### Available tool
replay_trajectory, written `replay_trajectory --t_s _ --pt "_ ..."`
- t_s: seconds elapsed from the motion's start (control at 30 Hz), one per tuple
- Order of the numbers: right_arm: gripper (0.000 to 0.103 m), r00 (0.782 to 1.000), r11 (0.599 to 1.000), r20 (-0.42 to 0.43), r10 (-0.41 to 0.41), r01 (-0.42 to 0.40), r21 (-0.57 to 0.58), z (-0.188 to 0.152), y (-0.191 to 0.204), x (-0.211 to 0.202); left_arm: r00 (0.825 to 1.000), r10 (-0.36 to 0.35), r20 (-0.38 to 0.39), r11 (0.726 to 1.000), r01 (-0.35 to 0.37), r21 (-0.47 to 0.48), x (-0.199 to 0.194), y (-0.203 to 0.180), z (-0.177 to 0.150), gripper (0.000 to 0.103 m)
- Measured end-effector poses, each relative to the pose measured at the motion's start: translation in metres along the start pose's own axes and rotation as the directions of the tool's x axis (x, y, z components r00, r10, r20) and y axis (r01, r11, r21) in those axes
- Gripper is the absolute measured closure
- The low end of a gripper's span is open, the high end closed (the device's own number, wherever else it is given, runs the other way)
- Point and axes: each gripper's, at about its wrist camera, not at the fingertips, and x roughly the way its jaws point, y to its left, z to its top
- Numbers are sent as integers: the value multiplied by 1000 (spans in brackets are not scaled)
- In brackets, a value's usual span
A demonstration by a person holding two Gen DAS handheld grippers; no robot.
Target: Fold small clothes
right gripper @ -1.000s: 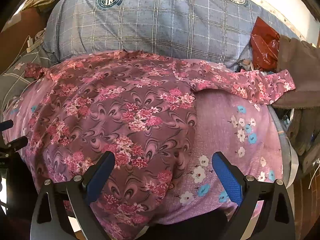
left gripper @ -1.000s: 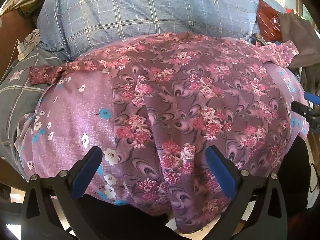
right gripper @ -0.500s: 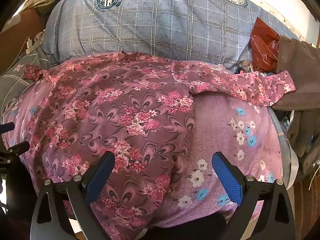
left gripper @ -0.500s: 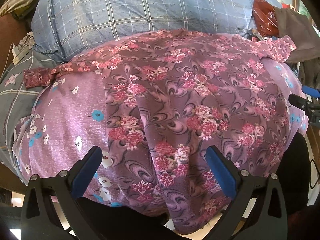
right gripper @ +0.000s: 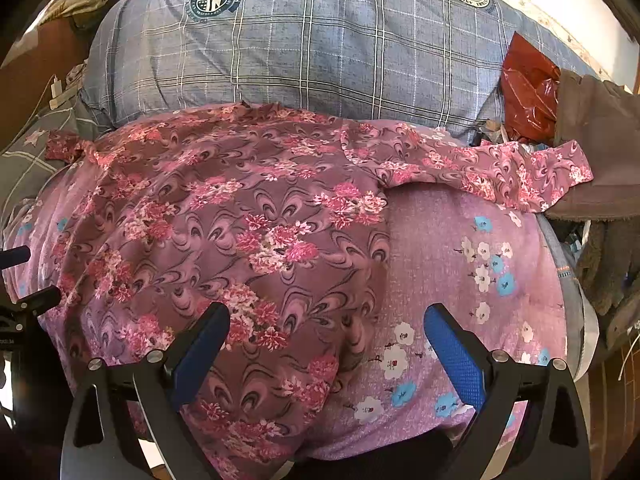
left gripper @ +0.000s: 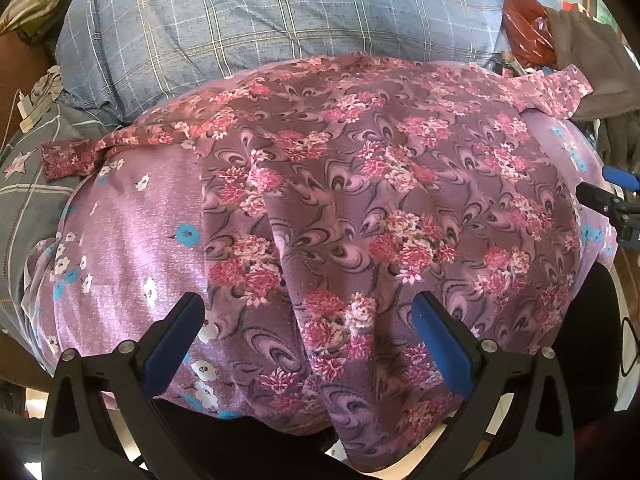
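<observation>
A mauve garment with pink flower clusters (left gripper: 380, 208) lies spread flat on a lilac flowered sheet (left gripper: 132, 236), sleeves stretched out to both sides. It also shows in the right wrist view (right gripper: 240, 232), with its right sleeve (right gripper: 500, 172) lying toward a brown cloth. My left gripper (left gripper: 308, 332) is open and empty, hovering over the garment's near hem. My right gripper (right gripper: 326, 344) is open and empty, over the garment's right edge where it meets the sheet (right gripper: 460, 248). The right gripper's tips (left gripper: 612, 196) show at the left view's right edge.
A blue-grey checked pillow (right gripper: 320, 48) lies behind the garment. A red plastic bag (right gripper: 528, 84) and a brown cloth (right gripper: 592, 140) sit at the back right. A grey checked blanket (left gripper: 28, 184) lies at the left. The bed's near edge runs just below the grippers.
Both grippers have stayed open. The left view has shifted slightly right and closer over the garment; the garment has not moved.
</observation>
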Motion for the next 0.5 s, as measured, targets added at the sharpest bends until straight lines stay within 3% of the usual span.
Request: replay_trajectory --t_s 0.5 --pt "4 1000 1000 -13 15 -15 13 -1 -2 7 1000 -8 -26 998 6 -61 10 12 4 0"
